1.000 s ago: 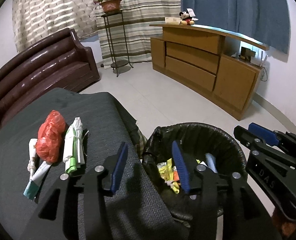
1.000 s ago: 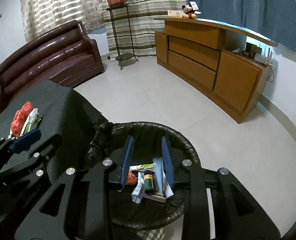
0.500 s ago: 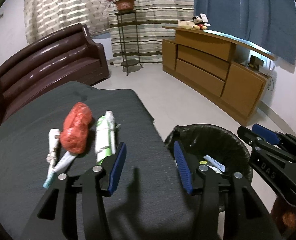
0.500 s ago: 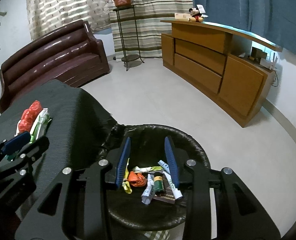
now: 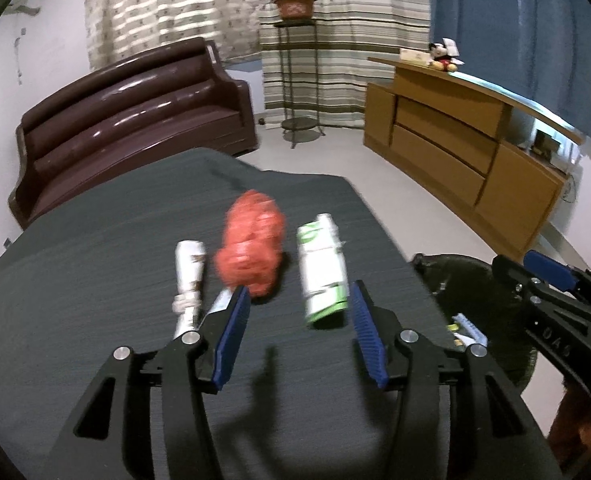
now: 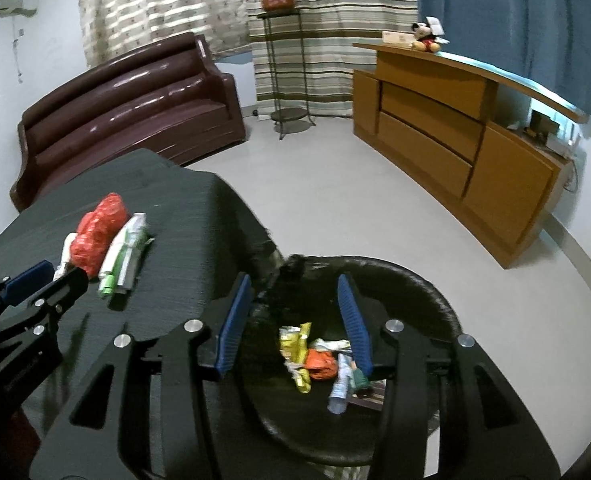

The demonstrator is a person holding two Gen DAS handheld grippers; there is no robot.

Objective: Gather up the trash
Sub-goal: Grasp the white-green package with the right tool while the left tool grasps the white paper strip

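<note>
Two hand-held grippers (image 5: 299, 336) (image 6: 295, 320), roughly four trash pieces (image 5: 251, 252)

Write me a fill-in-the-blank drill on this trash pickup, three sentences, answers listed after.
1. The left gripper is open and holds ____.
2. The red crumpled bag lies on the dark ____.
3. The right gripper hangs open above the black ____, which already holds wrappers.

Answers: nothing; table; bin
</note>
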